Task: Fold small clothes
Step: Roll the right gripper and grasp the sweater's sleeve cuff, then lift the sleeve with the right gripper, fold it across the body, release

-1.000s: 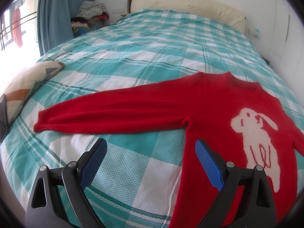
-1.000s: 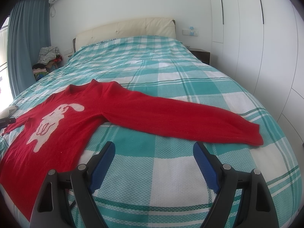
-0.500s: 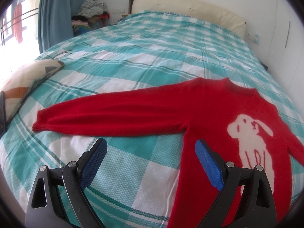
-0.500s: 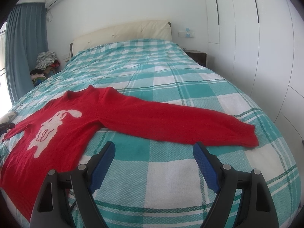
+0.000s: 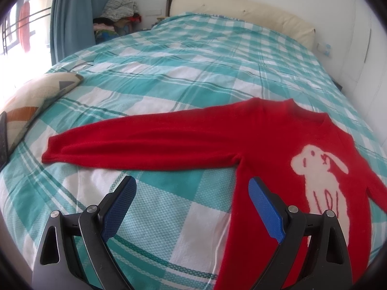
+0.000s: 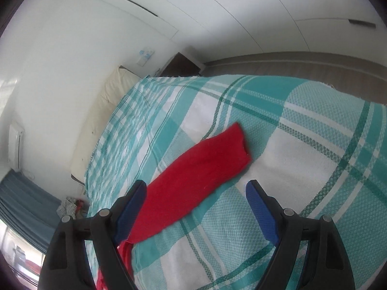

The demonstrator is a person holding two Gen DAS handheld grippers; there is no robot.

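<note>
A red sweater (image 5: 266, 145) with a white rabbit design (image 5: 321, 178) lies flat on the teal plaid bed (image 5: 193, 72), sleeves spread out. My left gripper (image 5: 192, 188) is open and empty, hovering just short of the left sleeve (image 5: 145, 145) and armpit. My right gripper (image 6: 196, 193) is open and empty, rolled sideways, hovering near the right sleeve (image 6: 193, 178); the cuff (image 6: 239, 142) lies ahead of the fingers. The sweater body is hidden in the right wrist view.
A patterned cushion (image 5: 31, 101) lies at the bed's left edge. A clothes pile (image 5: 116, 17) and blue curtain (image 5: 75, 12) stand at the far left. White wardrobe doors (image 6: 241, 12) and the floor (image 6: 314, 65) lie beyond the bed's right edge.
My right gripper has swung and rolled sharply toward the right sleeve's cuff end, so the view is now tilted. My left gripper has drawn back slightly; both stay open.
</note>
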